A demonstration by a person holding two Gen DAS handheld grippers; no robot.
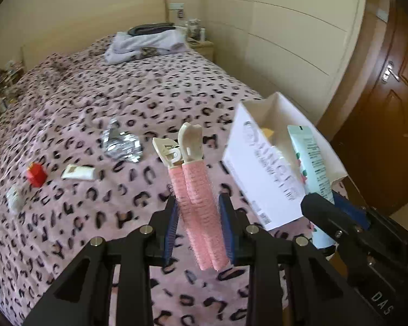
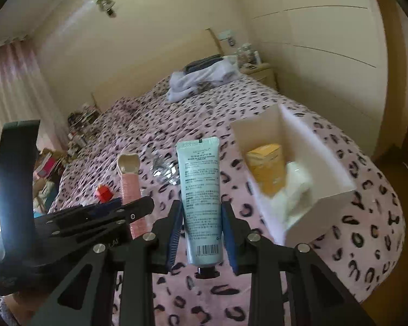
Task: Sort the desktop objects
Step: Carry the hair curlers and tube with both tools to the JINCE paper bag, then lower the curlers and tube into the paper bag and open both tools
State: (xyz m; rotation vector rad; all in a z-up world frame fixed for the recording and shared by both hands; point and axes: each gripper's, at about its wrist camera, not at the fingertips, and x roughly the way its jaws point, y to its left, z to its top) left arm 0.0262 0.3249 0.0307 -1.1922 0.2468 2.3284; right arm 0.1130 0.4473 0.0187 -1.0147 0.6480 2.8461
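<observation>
My left gripper is shut on a pink hair-roller clip with cream handles, held up above the bed. My right gripper is shut on a pale green hand-cream tube, cap toward the camera. An open white box stands on the bed to the right of both; in the right wrist view the box holds a yellow packet and something white. The right gripper and tube appear at the box's near side in the left wrist view. The left gripper and clip show left in the right wrist view.
On the pink leopard-print bedspread lie a crumpled foil wrapper, a small white tube, a red cap-like object and a white item. Folded clothes sit at the headboard. A wardrobe and brown door stand right.
</observation>
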